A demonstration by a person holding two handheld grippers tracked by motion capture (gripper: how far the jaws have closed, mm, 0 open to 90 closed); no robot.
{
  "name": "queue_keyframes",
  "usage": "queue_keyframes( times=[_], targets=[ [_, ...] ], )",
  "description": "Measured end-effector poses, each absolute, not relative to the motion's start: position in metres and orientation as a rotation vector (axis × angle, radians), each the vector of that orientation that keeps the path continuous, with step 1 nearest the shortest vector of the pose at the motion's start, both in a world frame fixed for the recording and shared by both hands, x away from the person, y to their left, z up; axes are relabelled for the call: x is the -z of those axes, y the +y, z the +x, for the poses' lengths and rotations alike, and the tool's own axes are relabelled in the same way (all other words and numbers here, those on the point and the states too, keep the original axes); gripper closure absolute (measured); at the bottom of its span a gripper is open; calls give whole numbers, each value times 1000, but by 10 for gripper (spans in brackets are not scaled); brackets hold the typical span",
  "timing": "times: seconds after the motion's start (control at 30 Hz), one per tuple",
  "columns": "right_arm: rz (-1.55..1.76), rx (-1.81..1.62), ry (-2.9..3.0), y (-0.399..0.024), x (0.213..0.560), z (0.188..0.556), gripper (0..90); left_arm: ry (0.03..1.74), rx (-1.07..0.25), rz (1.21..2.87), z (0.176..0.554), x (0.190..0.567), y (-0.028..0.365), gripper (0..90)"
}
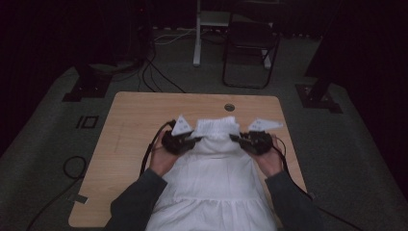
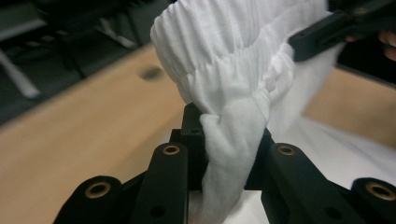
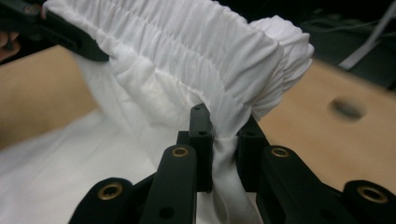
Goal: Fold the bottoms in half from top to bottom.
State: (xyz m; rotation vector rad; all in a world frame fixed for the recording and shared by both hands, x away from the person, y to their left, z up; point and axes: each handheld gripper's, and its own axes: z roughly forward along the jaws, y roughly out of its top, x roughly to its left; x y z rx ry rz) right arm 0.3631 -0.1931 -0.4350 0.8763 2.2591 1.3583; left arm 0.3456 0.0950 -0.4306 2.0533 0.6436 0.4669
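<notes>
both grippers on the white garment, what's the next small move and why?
Probably lift both a little higher and draw them apart. The left gripper and right gripper each pinch the garment just below its elastic band, but the band is bunched between them and the skirt part lies on the table.

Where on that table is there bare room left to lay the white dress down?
Bare wood lies on the table left of the left gripper, and in a strip beyond the dress by the round hole. The middle and near edge are crowded by dress, right gripper and arms.
</notes>
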Motion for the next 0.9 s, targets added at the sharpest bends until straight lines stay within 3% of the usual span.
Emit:
queue_keyframes(
  times=[0.13, 0.17, 0.2, 0.3, 0.4, 0.53, 0.6, 0.8, 0.9],
  targets=[
    [907, -1355, 2353, -198, 474, 323, 806, 640, -355, 2106, 319, 461, 96, 769],
    [910, -1326, 2381, -197, 485, 315, 806, 656, -247, 2146, 307, 486, 98, 769],
    [910, -1326, 2381, -197, 485, 315, 806, 656, -247, 2146, 307, 486, 98, 768],
    [927, -1234, 2479, -191, 525, 291, 802, 686, -153, 2261, 294, 532, 100, 766],
    [955, -1192, 2513, -185, 547, 287, 798, 708, -145, 2274, 296, 542, 102, 764],
    [976, -1172, 2523, -180, 553, 293, 796, 658, -245, 2322, 301, 550, 102, 761],
    [962, -1122, 2530, -172, 556, 299, 794, 638, -354, 2365, 308, 548, 102, 761],
    [940, -1092, 2505, -162, 559, 329, 795, 757, -352, 2341, 334, 544, 103, 752],
    [924, -1046, 2466, -159, 558, 365, 796, 786, -340, 2332, 345, 540, 95, 738]
  ],
)
